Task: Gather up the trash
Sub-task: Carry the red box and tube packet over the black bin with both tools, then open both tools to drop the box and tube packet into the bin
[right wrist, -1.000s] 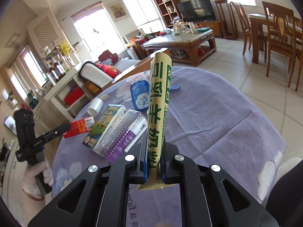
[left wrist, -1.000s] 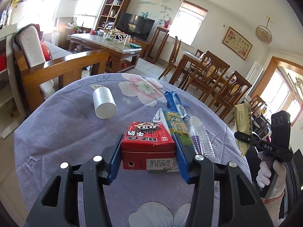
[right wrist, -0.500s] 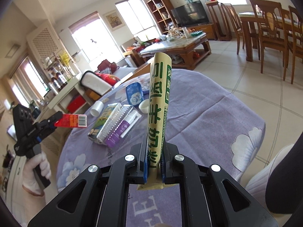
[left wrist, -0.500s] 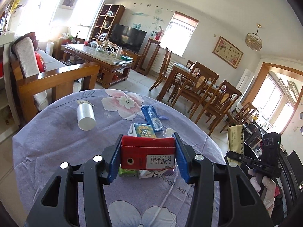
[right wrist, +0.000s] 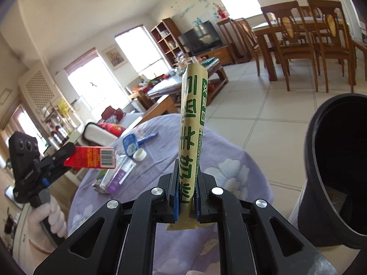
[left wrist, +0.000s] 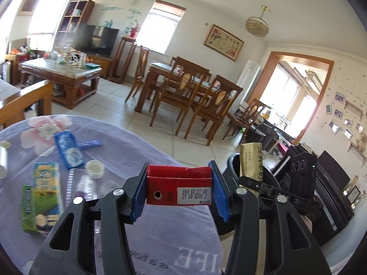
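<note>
While your left gripper (left wrist: 177, 191) clamps a red carton (left wrist: 179, 188), your right gripper (right wrist: 185, 200) pinches a yellow-green wrapper (right wrist: 191, 137) near the black bin (right wrist: 337, 171).

Bright daylight, blown-out windows (left wrist: 160, 27), fisheye-warped dark edges.

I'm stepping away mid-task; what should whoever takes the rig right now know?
Left tool: shut on the red carton, lifted off the table.
Right tool: shut on the yellow-green wrapper, beside the black bin.
Neither is dropped yet.
Left on the table: green carton, blue pouch, clear plastic tray, white cap.
</note>
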Motion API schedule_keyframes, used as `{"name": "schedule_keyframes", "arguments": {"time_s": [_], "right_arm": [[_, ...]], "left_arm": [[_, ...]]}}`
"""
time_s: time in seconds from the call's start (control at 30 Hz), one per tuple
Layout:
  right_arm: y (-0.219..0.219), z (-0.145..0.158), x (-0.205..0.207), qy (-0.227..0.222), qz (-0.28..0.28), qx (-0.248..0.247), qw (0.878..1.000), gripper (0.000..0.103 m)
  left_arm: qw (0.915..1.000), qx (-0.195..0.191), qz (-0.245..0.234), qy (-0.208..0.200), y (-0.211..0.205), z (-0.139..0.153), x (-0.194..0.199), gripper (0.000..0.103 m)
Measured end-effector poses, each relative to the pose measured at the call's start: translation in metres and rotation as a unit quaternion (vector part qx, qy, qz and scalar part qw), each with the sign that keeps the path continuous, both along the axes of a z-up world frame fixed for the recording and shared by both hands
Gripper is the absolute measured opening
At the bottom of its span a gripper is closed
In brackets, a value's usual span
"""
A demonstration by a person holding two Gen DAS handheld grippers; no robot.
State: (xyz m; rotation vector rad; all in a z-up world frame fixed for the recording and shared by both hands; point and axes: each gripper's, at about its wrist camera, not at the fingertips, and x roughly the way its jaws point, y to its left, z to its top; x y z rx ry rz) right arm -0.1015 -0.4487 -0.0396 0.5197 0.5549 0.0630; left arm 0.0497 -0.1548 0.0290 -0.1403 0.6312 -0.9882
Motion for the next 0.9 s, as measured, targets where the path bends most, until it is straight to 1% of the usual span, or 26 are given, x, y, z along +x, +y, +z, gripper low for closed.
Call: {"name": "schedule_keyframes", "arguments": {"time_s": [0.13,0.27,0.37,0.5,0.63,0.73,0.9], "right_arm": [[-0.046,-0.005,-0.027,0.0,-0.053,0.011,0.999,0.011],[-0.087,-0.011,-0.054,0.001,-0.107,0.022,0.994,0.011],[-0.112,-0.014,-0.071,0.012,-0.155,0.008,0.988,0.011],[-0.144,-0.023,-0.094,0.038,-0.227,-0.009,0.973,0.011],[-0.178,-0.043,-0.113,0.075,-0.285,-0.001,0.956,0.011],[-0.192,-0.06,-0.123,0.093,-0.305,0.009,0.948,0.011],[-0.206,-0.076,-0.123,0.108,-0.316,0.021,0.943,0.011]], "left_arm": [[0.9982,-0.004,-0.06,0.006,-0.064,-0.007,-0.012,0.05],[0.9935,-0.004,-0.112,0.019,-0.126,-0.018,-0.023,0.05],[0.9896,0.0,-0.142,0.021,-0.169,-0.027,-0.033,0.05],[0.9847,0.004,-0.17,0.038,-0.218,-0.044,-0.041,0.05],[0.98,0.03,-0.192,0.043,-0.265,-0.066,-0.048,0.05],[0.9769,0.048,-0.202,0.048,-0.29,-0.08,-0.053,0.05],[0.9746,0.073,-0.205,0.052,-0.312,-0.096,-0.055,0.05]]}}
